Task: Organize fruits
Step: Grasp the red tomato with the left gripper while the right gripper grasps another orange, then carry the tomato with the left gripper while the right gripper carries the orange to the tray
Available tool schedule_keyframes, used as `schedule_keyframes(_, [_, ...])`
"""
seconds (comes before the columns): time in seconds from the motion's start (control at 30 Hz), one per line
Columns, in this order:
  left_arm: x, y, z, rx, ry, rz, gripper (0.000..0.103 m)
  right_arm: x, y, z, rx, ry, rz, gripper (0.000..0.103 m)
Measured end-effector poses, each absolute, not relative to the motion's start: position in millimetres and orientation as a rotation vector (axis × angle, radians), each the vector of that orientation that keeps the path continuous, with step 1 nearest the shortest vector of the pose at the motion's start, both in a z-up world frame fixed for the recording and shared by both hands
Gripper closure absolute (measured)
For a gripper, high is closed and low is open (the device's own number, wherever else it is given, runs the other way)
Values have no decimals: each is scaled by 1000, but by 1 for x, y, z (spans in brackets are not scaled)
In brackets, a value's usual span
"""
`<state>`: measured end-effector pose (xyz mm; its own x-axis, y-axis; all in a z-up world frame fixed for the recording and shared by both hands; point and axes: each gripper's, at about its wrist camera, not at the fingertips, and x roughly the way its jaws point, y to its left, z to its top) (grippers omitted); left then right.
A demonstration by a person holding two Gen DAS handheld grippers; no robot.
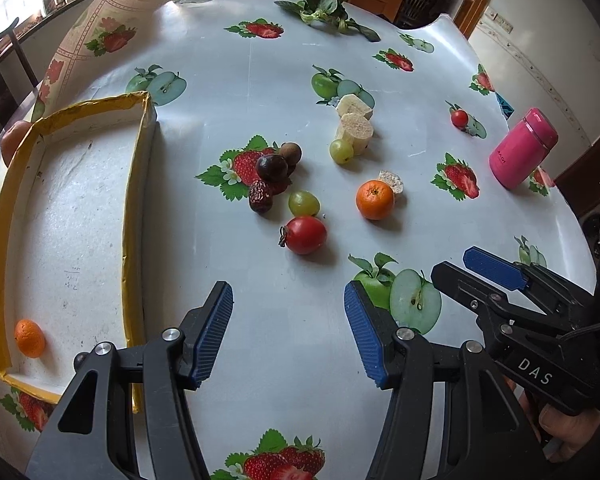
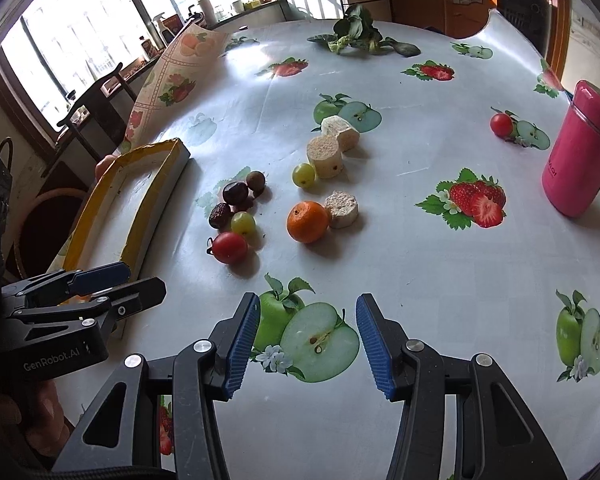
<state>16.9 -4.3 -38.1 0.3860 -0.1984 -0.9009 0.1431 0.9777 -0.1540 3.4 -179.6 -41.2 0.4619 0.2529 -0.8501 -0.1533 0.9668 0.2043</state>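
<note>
A shallow white tray with a yellow rim [image 1: 134, 208] [image 2: 156, 200] lies at the left and holds one small orange [image 1: 29, 338]. Loose fruit lies on the table beyond both grippers: an orange [image 1: 375, 199] [image 2: 307, 221], a red tomato [image 1: 305, 234] [image 2: 229, 247], two green grapes [image 1: 303, 203] [image 1: 341, 150], a dark plum [image 1: 271, 167], a red date [image 1: 261, 196] and a brown longan [image 1: 290, 153]. My left gripper [image 1: 288, 330] is open and empty above the table next to the tray. My right gripper [image 2: 306, 346] is open and empty, and it also shows in the left wrist view [image 1: 476, 268].
Three pale cut cylinder pieces [image 1: 355, 128] [image 1: 392, 180] lie among the fruit. A pink flask [image 1: 522, 148] [image 2: 580, 152] stands at the right, with a small cherry tomato [image 1: 459, 117] near it. Leafy greens [image 1: 328, 6] lie at the far edge. Another round fruit [image 1: 14, 140] sits behind the tray.
</note>
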Motion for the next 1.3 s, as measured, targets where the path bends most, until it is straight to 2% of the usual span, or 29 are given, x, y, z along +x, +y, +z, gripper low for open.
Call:
schedule_keyframes(0.2, [36, -10, -53, -60, 1170, -207, 46, 22, -178, -52, 135, 1068, 254, 52])
schedule_keyframes(0.4, [52, -11, -70, -61, 1192, -193, 46, 43, -170, -64, 158, 1084, 265, 56])
schedule_keyframes(0.47, [57, -8, -77, -72, 1205, -193, 46, 50, -166, -69, 151, 1091, 266, 61])
schedule_keyframes(0.57, [63, -4, -85, -114, 1224, -222, 46, 61, -164, -78, 160, 1111, 265, 61])
schedule_keyframes(0.87, [80, -5, -91, -167, 1226, -281, 46, 88, -166, -95, 207, 1138, 282, 67])
schedule_keyframes(1.0, [81, -16, -91, -99, 1218, -302, 47, 96, -168, -95, 230, 1146, 300, 67])
schedule_keyframes(1.1, [75, -27, -91, -30, 1204, -321, 59, 94, -169, -92, 218, 1148, 324, 68])
schedule_keyframes(1.17, [71, -29, -91, -24, 1203, -345, 72, 89, -171, -89, 216, 1143, 321, 69])
schedule_keyframes(1.2, [70, -28, -91, -32, 1207, -356, 76, 86, -174, -87, 216, 1139, 320, 69])
schedule_keyframes(1.3, [66, -25, -89, -42, 1210, -362, 76, 75, -181, -83, 216, 1132, 313, 69])
